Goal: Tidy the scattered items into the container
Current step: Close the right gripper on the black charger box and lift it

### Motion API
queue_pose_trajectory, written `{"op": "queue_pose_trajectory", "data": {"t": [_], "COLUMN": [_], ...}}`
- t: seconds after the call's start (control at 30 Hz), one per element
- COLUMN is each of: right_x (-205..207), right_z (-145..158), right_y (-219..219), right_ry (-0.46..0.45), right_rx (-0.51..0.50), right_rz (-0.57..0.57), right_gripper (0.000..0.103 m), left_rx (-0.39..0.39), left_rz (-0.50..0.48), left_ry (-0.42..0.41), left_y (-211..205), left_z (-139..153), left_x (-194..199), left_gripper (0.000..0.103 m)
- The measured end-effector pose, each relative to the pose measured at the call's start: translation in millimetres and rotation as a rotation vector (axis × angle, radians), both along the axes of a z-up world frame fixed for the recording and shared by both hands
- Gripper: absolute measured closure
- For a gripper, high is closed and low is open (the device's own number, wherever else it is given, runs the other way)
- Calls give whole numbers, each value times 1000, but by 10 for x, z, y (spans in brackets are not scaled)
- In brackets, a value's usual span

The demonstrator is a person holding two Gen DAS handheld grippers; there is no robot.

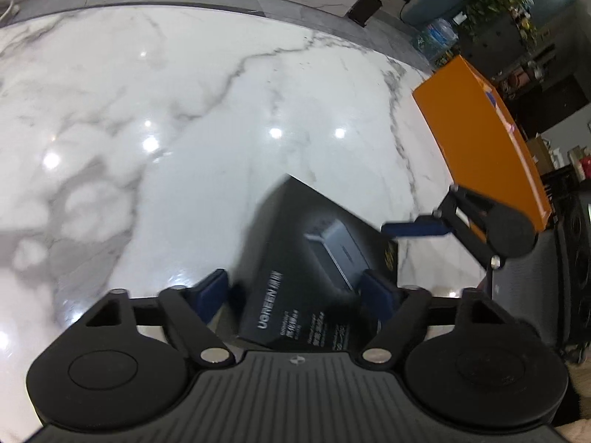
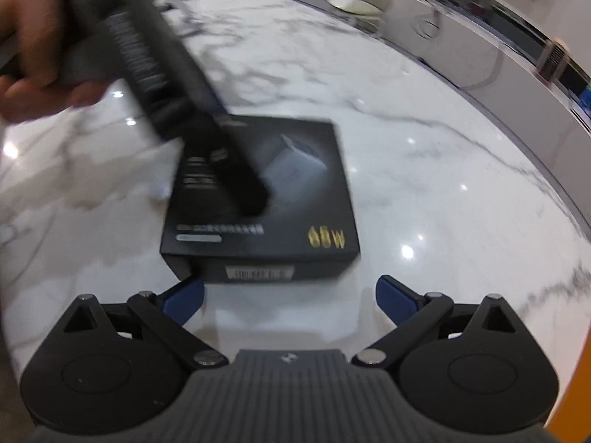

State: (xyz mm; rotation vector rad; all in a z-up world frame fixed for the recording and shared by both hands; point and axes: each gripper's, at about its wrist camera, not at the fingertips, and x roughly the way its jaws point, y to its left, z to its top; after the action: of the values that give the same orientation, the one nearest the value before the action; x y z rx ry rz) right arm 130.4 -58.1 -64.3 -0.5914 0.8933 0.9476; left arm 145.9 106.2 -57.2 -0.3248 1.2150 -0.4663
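Black UGREEN charger box [image 2: 258, 199] flat on the marble desk [image 1: 147, 110], mid-frame, not yet stowed. Left hand-held gripper [image 1: 295, 288] straddling its near end, fingers seemingly pinching it, though blurred. Right hand-held gripper [image 2: 290, 295] spread, empty, just short of it. Orange container [image 1: 480, 140] upper right, contents hidden. Most remaining, probably.

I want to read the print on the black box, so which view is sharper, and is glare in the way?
Left wrist: the black box is motion-smeared, the brand name still legible; ceiling-light glare dots the marble table, not the box. Right wrist: the black box is blurrier, only the gold wattage readable.
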Motion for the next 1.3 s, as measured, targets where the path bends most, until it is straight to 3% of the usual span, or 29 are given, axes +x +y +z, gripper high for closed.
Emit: {"op": "queue_pose_trajectory", "data": {"t": [0.1, 0.17, 0.33, 0.5, 0.9, 1.1, 1.17, 1.3], "right_x": [-77, -86, -142, -266, -285, -365, -372, -362], "right_z": [3, -19, -26, -65, -7, -42, 8, 253], "right_y": [78, 122, 233, 350, 303, 340, 350, 358], "right_ry": [3, 51, 73, 4, 36, -11, -2, -80], "right_rx": [15, 34, 33, 19, 23, 63, 69, 105], "right_rz": [29, 25, -57, -98, -83, -88, -81, -61], "right_gripper": [2, 1, 0, 0, 0, 0, 1, 1], "left_rx": [-6, 3, 31, 53, 20, 29, 22, 9], "left_rz": [23, 25, 8, 0, -2, 15, 17, 24], "left_ry": [20, 25, 31, 31, 52, 64, 58, -20], "left_y": [74, 82, 26, -1, 47, 107, 132, 190], "left_z": [-12, -29, -36, -45, -75, -67, -23, 312], "left_x": [11, 2, 7, -10, -31, -47, -69, -63], "left_gripper": [26, 26, 13, 5, 3, 3, 3, 4]}}
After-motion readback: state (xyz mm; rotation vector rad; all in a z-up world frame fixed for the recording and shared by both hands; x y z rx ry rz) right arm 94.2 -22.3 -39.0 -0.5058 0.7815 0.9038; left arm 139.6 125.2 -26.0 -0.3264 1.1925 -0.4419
